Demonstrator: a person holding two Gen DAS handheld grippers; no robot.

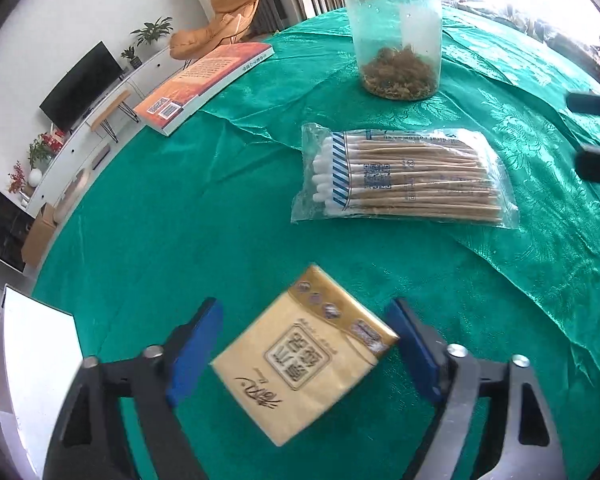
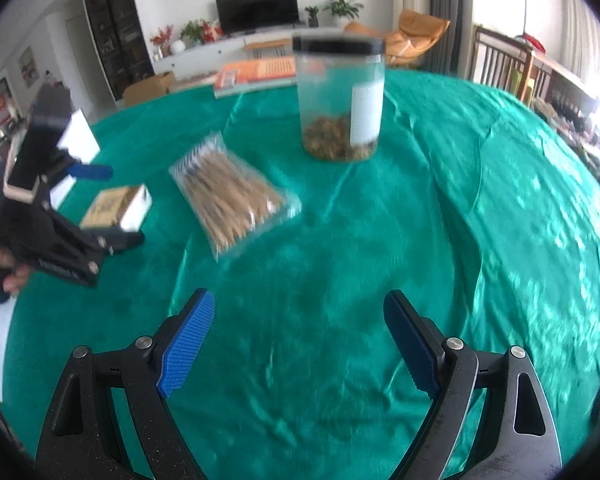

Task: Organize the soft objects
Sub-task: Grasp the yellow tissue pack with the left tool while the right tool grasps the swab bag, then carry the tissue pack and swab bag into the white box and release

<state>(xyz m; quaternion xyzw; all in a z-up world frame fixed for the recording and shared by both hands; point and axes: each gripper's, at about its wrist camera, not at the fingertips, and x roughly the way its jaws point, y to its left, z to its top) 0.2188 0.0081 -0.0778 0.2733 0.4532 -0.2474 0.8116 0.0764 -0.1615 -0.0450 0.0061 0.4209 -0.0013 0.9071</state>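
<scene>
Left wrist view: left gripper [image 1: 306,354] pointing steeply down at a gold tissue pack [image 1: 306,354] that lies tilted between its two blue pads [image 1: 194,354]. The right-hand pad appears to meet one corner of the pack; a gap shows on the other side, so the jaws are released rather than clamped. Beyond the pack, well apart from it, a clear bag of cotton swabs [image 1: 406,178] lies flat on the green tabletop [image 1: 180,216]. Farther back stands a clear jar [image 1: 396,36] with a dark lid and brown matter at its bottom. An orange book [image 1: 204,84] lies near the tabletop's far left edge. Two dark finger tips of the other gripper enter at the right border.

Right wrist view (blurred): right gripper [image 2: 300,344] with jaws spread wide, nothing between them, only green tabletop [image 2: 460,220] below. At the left, a hand [image 2: 4,268] holds the left gripper [image 2: 112,200] with the tissue pack [image 2: 114,206] between its fingers; whether the pack rests on the cloth cannot be told. The swab bag [image 2: 232,196] lies just right of it, the jar [image 2: 340,100] behind, the book [image 2: 256,72] at the far edge.
</scene>
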